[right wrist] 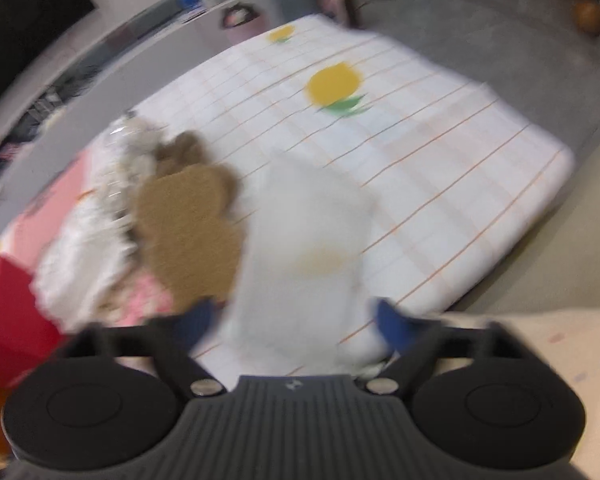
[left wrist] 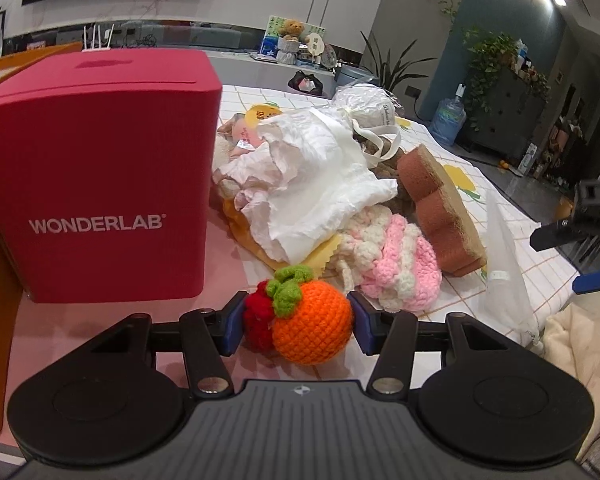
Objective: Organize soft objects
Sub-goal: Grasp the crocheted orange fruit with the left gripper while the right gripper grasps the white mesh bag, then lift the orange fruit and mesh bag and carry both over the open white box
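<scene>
Right, my left gripper (left wrist: 298,322) has its 2 blue pads clamped on a crocheted orange (left wrist: 312,326) with a green leaf; a red crocheted piece (left wrist: 258,322) is pressed against its 9 o'clock side. Just beyond, at 12 o'clock, lies the heap of soft things: a crumpled white cloth (left wrist: 316,184), a pink-and-white knitted piece (left wrist: 392,264) and a brown sponge (left wrist: 440,216) on the checked tablecloth (left wrist: 540,276). A red box (left wrist: 96,172) stands at 10 o'clock. My right gripper (right wrist: 296,326) shows in a blurred view, jaws spread wide, with a translucent white bag (right wrist: 308,248) lying between them; I cannot see the pads pressing it. The sponge sits at its 10 o'clock.
</scene>
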A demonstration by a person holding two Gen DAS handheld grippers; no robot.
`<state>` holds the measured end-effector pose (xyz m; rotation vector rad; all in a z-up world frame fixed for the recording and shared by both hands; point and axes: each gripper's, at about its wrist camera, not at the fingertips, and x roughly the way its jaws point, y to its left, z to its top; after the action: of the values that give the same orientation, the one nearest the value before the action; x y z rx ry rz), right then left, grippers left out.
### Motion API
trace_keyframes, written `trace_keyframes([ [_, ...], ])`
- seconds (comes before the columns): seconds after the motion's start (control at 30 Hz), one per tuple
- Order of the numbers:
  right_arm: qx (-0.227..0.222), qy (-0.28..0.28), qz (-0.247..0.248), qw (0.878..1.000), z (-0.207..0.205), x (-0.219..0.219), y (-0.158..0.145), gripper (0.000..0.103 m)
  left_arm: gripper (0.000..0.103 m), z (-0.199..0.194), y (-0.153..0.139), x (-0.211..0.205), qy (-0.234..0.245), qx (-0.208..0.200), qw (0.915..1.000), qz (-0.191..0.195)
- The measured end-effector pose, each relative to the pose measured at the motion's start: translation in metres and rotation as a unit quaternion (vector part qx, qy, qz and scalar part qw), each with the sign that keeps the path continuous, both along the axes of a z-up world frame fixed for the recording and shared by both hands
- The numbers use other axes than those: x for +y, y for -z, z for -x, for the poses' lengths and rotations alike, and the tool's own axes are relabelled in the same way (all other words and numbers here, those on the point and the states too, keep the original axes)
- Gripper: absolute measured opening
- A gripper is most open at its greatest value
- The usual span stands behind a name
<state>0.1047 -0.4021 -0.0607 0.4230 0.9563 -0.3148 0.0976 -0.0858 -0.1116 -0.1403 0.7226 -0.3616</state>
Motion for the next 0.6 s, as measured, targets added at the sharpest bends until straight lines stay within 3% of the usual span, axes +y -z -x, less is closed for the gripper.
trace_keyframes([
  [0.13, 0.019, -0.001, -0.012, 1.0, -0.018, -0.007, 0.012, 0.097, 0.06, -0.001, 0.0, 0.003, -0.001, 0.013, 0.9998, 0.015],
  [0.3, 0.036, 0.0, -0.113, 0.993, -0.042, -0.008, 0.035, 0.098, 0.06, 0.0, 0.0, 0.005, -0.001, 0.018, 0.9996, 0.021],
  [0.43, 0.039, -0.01, -0.089, 0.995, -0.049, 0.003, 0.04, 0.099, 0.06, 0.0, 0.0, 0.004, 0.0, 0.017, 0.9997, 0.019],
  [0.53, 0.037, 0.011, -0.127, 0.991, -0.045, -0.005, 0.046, 0.099, 0.06, 0.0, 0.0, 0.002, 0.0, 0.016, 0.9998, 0.015],
  [0.6, 0.029, 0.028, -0.127, 0.991, -0.042, -0.012, 0.045, 0.089, 0.06, 0.001, 0.0, 0.001, 0.002, 0.015, 0.9998, 0.012],
])
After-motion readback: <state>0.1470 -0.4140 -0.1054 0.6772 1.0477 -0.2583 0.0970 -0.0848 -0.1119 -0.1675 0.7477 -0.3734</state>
